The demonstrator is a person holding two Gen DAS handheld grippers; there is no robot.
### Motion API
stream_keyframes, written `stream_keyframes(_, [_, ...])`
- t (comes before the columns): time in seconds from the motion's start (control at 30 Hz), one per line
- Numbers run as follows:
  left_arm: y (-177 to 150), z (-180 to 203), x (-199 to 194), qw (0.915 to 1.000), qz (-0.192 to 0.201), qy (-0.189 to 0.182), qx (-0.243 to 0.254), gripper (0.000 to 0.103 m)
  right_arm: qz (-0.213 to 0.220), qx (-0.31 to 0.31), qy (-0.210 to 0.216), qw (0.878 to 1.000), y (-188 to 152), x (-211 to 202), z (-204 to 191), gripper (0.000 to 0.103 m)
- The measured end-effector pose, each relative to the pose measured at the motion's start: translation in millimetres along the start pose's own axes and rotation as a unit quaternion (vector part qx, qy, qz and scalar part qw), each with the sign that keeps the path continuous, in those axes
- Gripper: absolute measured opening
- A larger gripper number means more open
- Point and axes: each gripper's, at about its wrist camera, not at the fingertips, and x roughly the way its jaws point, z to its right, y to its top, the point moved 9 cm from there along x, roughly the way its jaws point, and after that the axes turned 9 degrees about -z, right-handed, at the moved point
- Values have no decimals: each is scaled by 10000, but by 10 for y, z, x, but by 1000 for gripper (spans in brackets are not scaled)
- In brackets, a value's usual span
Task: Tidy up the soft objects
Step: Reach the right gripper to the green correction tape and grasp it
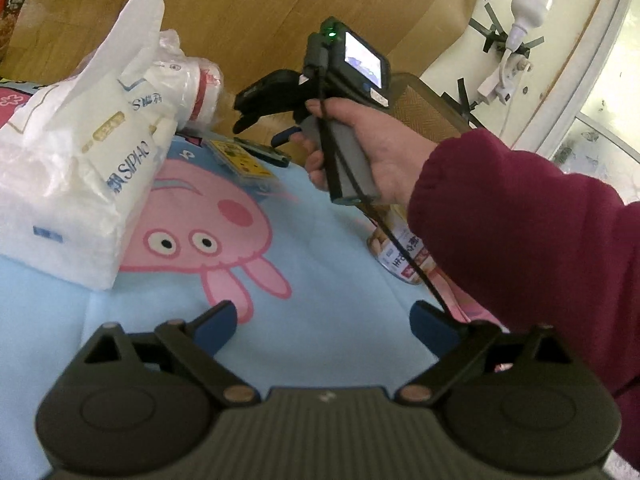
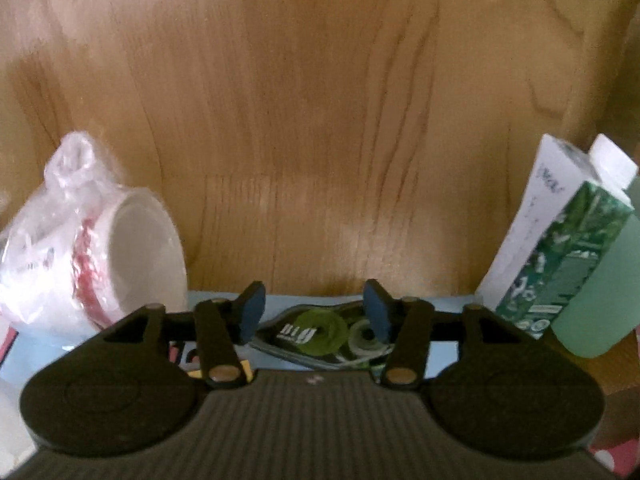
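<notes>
Tissue pack (image 1: pixel 76 184) left of open, empty left gripper (image 1: pixel 324 320).

light: soft, even indoor | blur: right wrist view smeared | edges: fisheye bending, dark corners

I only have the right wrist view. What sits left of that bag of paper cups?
Observer: A white tissue pack in thin plastic, beside the cups.
Operator: And the left hand-held gripper?
Observer: The left hand-held gripper is open, with nothing between its fingers, above a blue pig-print blanket.
Operator: Anything under the right arm?
Observer: A round printed tin lies on the blanket, partly hidden by the maroon sleeve.
</notes>
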Motion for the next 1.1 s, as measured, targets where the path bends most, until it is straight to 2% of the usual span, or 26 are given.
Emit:
stream_keyframes(0.3, [-4, -19, -27, 10000, 18, 10, -25, 97, -247, -1178, -253, 9924, -463, -254, -322, 64])
stream_keyframes(0.37, [-8, -22, -32, 10000, 31, 25, -32, 98, -489, -1233, 47, 9912, -618, -297, -397, 58])
stream_keyframes(0.43, [-8, -23, -38, 10000, 48, 39, -45, 98, -642, -850, 444, 9933, -730, -386, -399, 59])
stream_keyframes(0.53, [-12, -36, -52, 9999, 69, 46, -64, 98, -609, -944, 622, 9917, -962, -593, -431, 60])
stream_keyframes(0.63, [-19, -35, -53, 10000, 62, 54, -40, 99, -679, -1185, 903, 9865, -1145, -807, -524, 56])
stream_keyframes(0.7, [-19, -19, -41, 10000, 40, 51, -11, 99, -338, -1049, 901, 9898, -1019, -948, -485, 56])
stream_keyframes(0.8, [-19, -15, -38, 10000, 26, 37, -1, 99, 175, -853, 423, 9953, -629, -931, -310, 59])
stream_keyframes(0.9, [-15, -22, -37, 10000, 19, -5, -40, 100, 169, -707, 113, 9973, -381, -663, -158, 62])
stream_keyframes(0.93, [-14, -29, -36, 10000, 14, -21, -47, 100, 130, -653, 20, 9978, -297, -545, -137, 67])
stream_keyframes(1.03, [-10, -27, -32, 10000, 9, -39, -53, 101, -35, -413, -32, 9991, -214, -340, -58, 70])
stream_keyframes(1.1, [-10, -27, -28, 10000, 4, -51, -54, 102, -129, -157, 87, 9998, -198, -255, 0, 72])
